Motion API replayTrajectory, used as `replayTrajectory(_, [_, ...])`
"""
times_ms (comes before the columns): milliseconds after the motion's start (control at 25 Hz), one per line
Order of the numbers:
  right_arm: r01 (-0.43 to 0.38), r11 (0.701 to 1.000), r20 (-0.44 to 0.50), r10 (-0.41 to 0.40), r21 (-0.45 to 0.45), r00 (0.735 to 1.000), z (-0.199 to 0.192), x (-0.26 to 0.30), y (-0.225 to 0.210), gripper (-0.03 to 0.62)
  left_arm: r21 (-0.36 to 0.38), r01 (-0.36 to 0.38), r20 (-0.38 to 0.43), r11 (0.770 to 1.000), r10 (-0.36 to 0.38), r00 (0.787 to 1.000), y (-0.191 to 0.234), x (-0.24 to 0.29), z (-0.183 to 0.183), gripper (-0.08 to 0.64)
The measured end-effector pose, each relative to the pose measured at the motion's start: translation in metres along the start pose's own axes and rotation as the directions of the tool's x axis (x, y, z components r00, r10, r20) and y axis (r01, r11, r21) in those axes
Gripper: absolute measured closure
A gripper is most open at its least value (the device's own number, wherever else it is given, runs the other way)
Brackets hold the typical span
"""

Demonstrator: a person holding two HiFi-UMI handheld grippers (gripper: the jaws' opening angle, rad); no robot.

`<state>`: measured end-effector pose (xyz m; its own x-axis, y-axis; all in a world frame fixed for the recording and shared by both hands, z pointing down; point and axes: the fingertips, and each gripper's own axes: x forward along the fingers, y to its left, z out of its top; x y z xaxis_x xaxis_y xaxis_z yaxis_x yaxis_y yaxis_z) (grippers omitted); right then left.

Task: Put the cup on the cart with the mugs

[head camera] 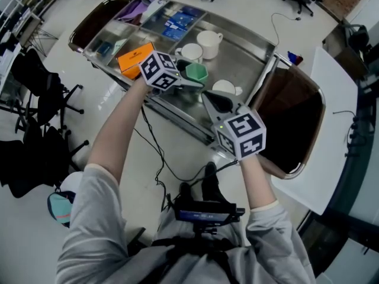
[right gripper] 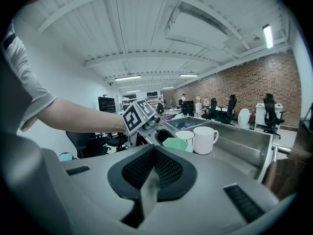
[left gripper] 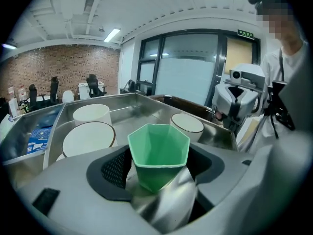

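head view: from overhead, steeply down, cart [head camera: 249,64] upper centre. left tool [left gripper: 159,168] view: close behind own jaws, across cart tray. right tool [right gripper: 150,177] view: likewise, facing opposite. shared: cart, mugs [head camera: 208,42].

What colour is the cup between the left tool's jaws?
Mint green. The green faceted plastic cup shows best in the left gripper view.

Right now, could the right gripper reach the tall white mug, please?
Probably yes: the right gripper is empty and the tall white mug stands unobstructed, just right of the green cup, though its jaws are shut.
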<state>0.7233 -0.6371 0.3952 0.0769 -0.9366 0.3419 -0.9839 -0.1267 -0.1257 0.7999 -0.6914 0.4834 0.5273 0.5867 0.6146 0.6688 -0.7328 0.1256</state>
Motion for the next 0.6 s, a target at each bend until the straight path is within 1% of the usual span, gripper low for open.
replayTrajectory(160, [-0.002,1.0,0.001,0.002,0.003,1.0,0.001,0.001,-0.002,0.592,0.012,-0.001,-0.041,1.0,0.001,0.999,0.0,0.004,-0.005,0.218])
replayTrajectory(360, [0.004,1.0,0.0,-0.004,0.005,1.0,0.0,0.0,-0.001,0.592,-0.001,0.006,-0.116,1.0,-0.006,0.993,0.0,0.008,-0.016,0.201])
replayTrajectory(600, [0.014,1.0,-0.003,-0.014,0.016,1.0,-0.004,0.001,-0.002,0.592,0.002,0.017,-0.123,1.0,-0.017,0.992,-0.003,0.007,-0.016,0.17])
